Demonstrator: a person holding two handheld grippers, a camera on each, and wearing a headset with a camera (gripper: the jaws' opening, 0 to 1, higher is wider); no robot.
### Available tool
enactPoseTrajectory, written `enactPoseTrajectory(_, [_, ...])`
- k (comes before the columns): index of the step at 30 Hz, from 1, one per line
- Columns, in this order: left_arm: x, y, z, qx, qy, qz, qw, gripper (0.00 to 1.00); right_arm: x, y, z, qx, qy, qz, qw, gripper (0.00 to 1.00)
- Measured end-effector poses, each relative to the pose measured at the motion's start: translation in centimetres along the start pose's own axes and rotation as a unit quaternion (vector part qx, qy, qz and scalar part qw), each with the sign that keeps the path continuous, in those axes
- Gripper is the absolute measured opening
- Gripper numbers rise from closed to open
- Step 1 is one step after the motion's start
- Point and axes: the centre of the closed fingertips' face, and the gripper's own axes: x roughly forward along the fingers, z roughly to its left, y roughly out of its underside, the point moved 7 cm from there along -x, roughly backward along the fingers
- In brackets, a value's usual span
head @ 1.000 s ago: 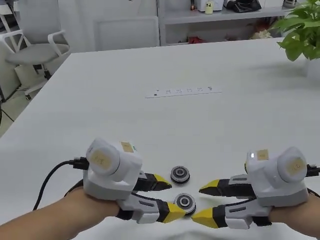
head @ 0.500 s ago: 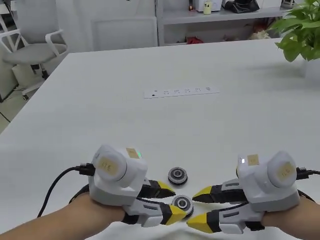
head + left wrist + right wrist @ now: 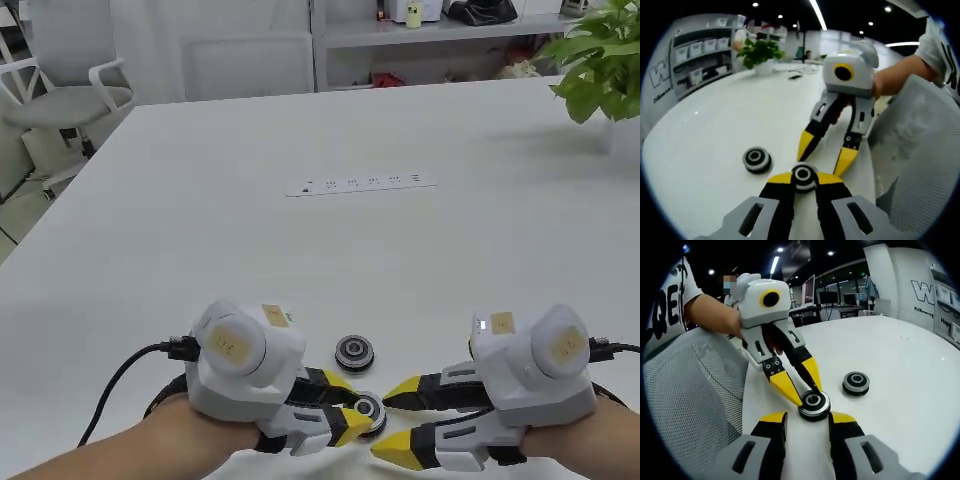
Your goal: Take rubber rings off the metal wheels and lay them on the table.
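Two metal wheels with black rubber rings lie on the white table near its front edge. The near wheel [image 3: 370, 407] sits between the yellow tips of my left gripper [image 3: 356, 403], which is shut on it; in the left gripper view this wheel [image 3: 804, 176] fills the gap between the jaws of my left gripper [image 3: 804, 179]. My right gripper [image 3: 392, 421] stands open just right of that wheel, jaws pointing at it. In the right gripper view the wheel [image 3: 814, 405] lies just ahead of my right gripper [image 3: 807, 419]. The second wheel [image 3: 354, 351] [image 3: 756, 159] [image 3: 856, 383] lies free a little farther back.
A white power strip [image 3: 360, 184] lies mid-table. A potted plant [image 3: 600, 60] stands at the far right corner. A chair [image 3: 70, 95] is beyond the table's left edge. A black cable [image 3: 120, 380] trails from the left gripper. My clothing [image 3: 695, 405] hangs at the table's near edge.
Both grippers have drawn closer to me and toward each other. The left gripper's jaws have narrowed onto the near wheel. The far wheel has not moved.
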Motion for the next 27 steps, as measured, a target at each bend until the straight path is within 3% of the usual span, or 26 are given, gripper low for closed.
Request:
enactPoseTrajectory(6, [0.01, 0.03, -0.05, 0.011, -0.007, -0.002, 0.9999, 0.14, 0.08, -0.17, -0.10, 0.001, 0.003, -0.005, 1.0000, 0.30])
enactPoseTrajectory(15, [0.03, 0.06, -0.04, 0.006, -0.011, -0.004, 0.9999, 0.14, 0.29, -0.29, -0.18, 0.002, 0.008, -0.011, 0.9999, 0.29])
enactPoseTrajectory(27, [0.00, 0.11, -0.14, 0.007, -0.015, -0.008, 0.9998, 0.13, 0.89, 0.03, -0.46, -0.004, 0.023, -0.002, 0.9997, 0.26])
